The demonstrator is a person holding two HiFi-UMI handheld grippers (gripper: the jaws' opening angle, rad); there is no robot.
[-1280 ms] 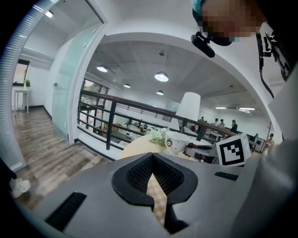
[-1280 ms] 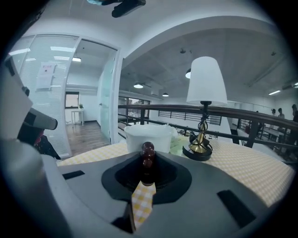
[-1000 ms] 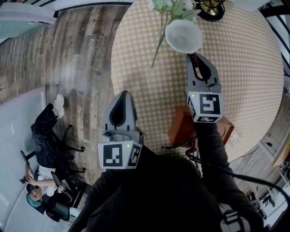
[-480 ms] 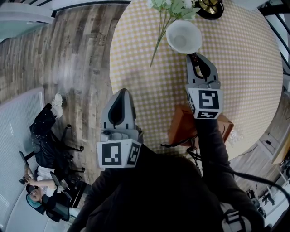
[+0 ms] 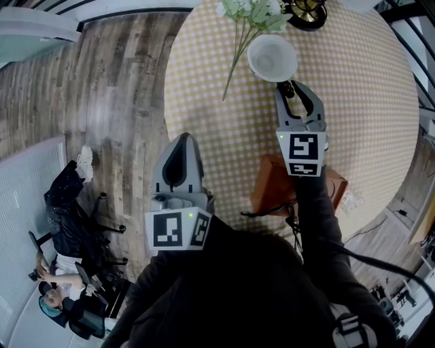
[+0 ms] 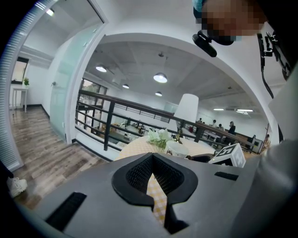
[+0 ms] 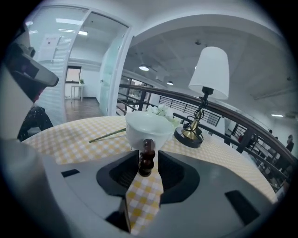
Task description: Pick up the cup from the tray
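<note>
One cup (image 5: 272, 58), handle (image 7: 146, 158) in just-opened right gripper (image 5: 292, 87)

Wood-plank floor (image 5: 115, 88), round table (image 5: 380, 102) under yellow checked cloth, black railing (image 6: 110, 122), round ceiling lights (image 6: 160, 77).

A round bench (image 5: 380, 102) covered with a yellow-and-white checked cloth stands on a grey-brown plank floor (image 5: 115, 88). Near its far edge lie white flowers (image 5: 251, 10) on long green stems. Just beside them stands a lamp (image 7: 209, 69) with a brass base and a white shade. A person (image 5: 64, 204) in dark clothes is well off to the left, among office chairs. A dark railing (image 6: 109, 111) runs beyond the bench.
</note>
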